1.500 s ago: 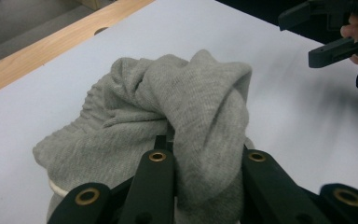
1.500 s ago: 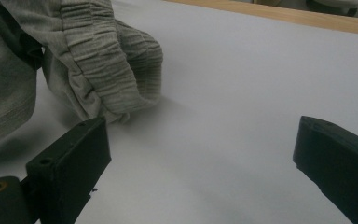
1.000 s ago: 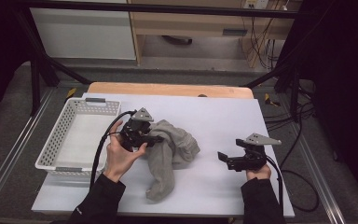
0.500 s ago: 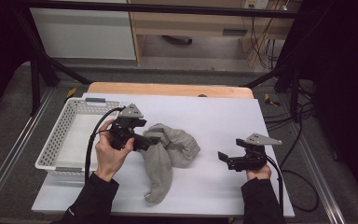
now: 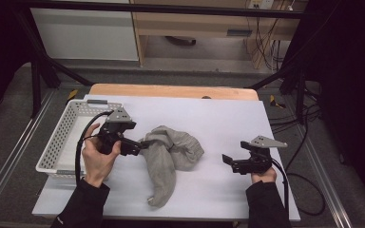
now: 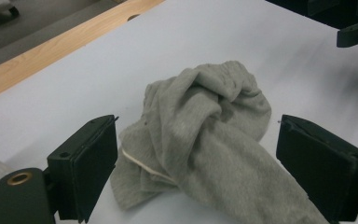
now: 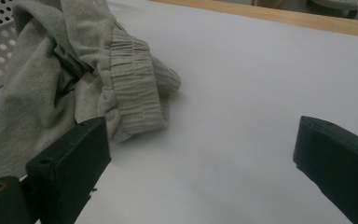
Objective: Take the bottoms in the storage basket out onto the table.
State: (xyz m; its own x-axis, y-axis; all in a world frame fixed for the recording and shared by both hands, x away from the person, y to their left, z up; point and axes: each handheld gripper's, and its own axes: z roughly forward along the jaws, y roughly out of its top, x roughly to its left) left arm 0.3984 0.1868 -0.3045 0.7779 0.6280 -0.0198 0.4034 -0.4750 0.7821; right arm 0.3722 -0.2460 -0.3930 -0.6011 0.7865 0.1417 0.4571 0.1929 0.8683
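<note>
A crumpled grey garment (image 5: 168, 159) lies near the middle of the white table (image 5: 228, 118), its bunched part at the centre and a long tail running toward six o'clock, close to the near edge. At about nine o'clock from it the left gripper (image 5: 135, 146) is held in the person's left hand (image 5: 96, 159), its jaws pointing toward three o'clock at the cloth's left edge; in the left gripper view the two black jaws stand wide apart with the garment (image 6: 205, 135) between and just beyond them, gripping nothing. Behind that hand, at the table's nine o'clock side, sits a white perforated basket (image 5: 57, 142). At about three o'clock from the garment, well apart from it, the right gripper (image 5: 228, 161) rests in the right hand (image 5: 262, 175), aimed toward nine o'clock; the right gripper view shows its jaws spread and bare table between them, with the garment's ribbed cuff (image 7: 130, 88) ahead at upper left.
</note>
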